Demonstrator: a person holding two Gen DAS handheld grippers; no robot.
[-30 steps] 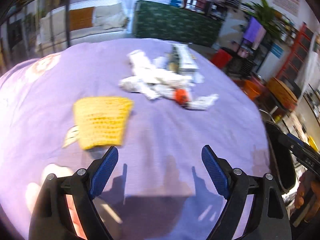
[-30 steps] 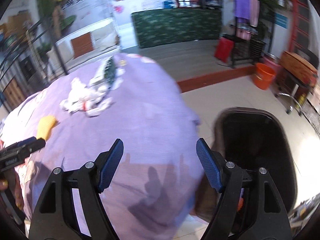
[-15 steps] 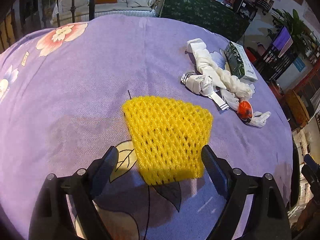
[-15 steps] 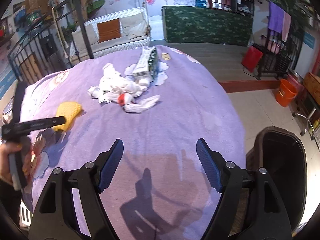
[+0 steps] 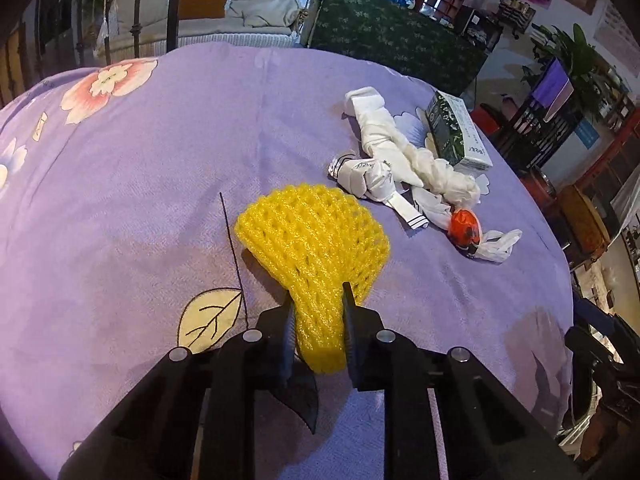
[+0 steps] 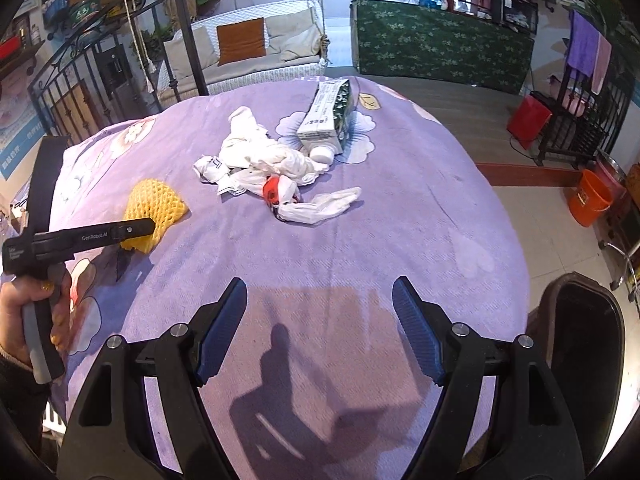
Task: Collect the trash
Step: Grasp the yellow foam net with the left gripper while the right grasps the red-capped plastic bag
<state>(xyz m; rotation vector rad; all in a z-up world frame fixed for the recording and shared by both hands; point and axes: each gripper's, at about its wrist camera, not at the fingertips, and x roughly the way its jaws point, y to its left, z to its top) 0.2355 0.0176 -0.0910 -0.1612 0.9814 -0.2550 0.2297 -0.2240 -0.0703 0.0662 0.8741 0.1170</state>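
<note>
A yellow foam net [image 5: 316,236] lies on the purple flowered tablecloth [image 5: 160,160]. My left gripper [image 5: 318,296] is closing on its near end, which is pinched narrow between the pads. In the right wrist view the same net [image 6: 154,202] shows under the left gripper [image 6: 148,226], held by a hand [image 6: 40,300]. Beyond it lies a pile of crumpled white wrappers [image 5: 400,160], a red scrap [image 5: 464,226] and a green and white box [image 5: 456,136]. My right gripper [image 6: 319,284] hangs open over bare cloth, well short of the pile [image 6: 264,156].
A black trash bin [image 6: 584,344] stands on the floor beside the table's right edge. An orange bucket [image 6: 592,200] and a red bag [image 6: 528,120] sit farther off. A swing sofa [image 6: 248,52] and a green-covered counter [image 6: 440,44] stand behind the table.
My left gripper moved up to the yellow net and its jaws closed from wide open onto the net's near end. The right gripper swung from the bin side toward the table's middle.
</note>
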